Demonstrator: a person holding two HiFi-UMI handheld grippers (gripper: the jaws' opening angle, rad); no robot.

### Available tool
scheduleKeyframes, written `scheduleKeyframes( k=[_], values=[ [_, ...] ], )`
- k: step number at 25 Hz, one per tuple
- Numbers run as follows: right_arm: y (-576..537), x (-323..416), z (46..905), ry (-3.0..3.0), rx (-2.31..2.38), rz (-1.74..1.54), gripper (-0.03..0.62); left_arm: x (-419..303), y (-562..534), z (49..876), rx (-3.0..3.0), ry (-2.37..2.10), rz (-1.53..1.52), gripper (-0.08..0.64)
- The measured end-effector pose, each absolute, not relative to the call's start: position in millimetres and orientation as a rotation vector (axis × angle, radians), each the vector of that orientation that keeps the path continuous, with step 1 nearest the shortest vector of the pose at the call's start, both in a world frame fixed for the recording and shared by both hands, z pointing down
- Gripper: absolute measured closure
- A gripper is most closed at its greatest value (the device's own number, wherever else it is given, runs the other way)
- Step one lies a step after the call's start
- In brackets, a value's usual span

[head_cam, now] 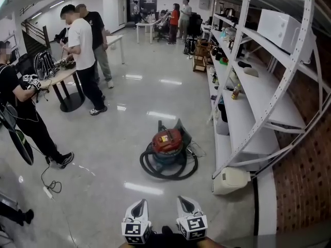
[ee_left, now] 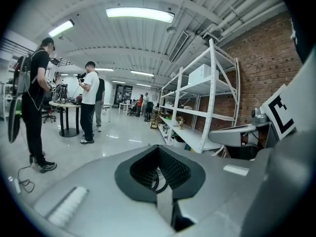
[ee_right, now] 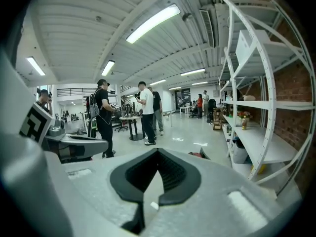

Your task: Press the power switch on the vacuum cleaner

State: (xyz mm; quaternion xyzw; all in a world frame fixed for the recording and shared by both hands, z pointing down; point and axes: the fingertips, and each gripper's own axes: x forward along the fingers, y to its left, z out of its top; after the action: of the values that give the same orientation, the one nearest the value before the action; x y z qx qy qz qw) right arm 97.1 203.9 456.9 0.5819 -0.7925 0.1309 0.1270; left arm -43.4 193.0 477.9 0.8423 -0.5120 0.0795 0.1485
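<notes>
The vacuum cleaner (head_cam: 166, 141) is a red drum on a dark base, standing on the glossy floor beside the shelving with its black hose (head_cam: 168, 170) coiled around it. A switch cannot be made out at this distance. Both grippers are held low, well short of it. My left gripper (head_cam: 138, 204) and right gripper (head_cam: 186, 200) sit side by side, each shut with nothing held. In the right gripper view a sliver of the vacuum cleaner (ee_right: 197, 154) peeks over the right gripper (ee_right: 157, 151). Past the left gripper (ee_left: 158, 148), a bit of hose (ee_left: 157, 176) shows.
White metal shelving (head_cam: 269, 87) runs along the brick wall on the right, with a white appliance (head_cam: 230, 180) on the floor at its foot. Several people stand at the left around a round table (head_cam: 64, 76). A cable with a plug (head_cam: 47, 191) lies on the floor at the left.
</notes>
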Motion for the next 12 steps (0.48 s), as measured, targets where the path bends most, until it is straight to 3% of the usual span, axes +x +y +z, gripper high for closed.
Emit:
scheduleKeyframes(
  k=[12],
  values=[
    [239, 124, 453, -2.324, 1.666, 0.377, 0.601, -18, 228, 476, 2.451, -1.466, 0.267, 0.543]
  ],
)
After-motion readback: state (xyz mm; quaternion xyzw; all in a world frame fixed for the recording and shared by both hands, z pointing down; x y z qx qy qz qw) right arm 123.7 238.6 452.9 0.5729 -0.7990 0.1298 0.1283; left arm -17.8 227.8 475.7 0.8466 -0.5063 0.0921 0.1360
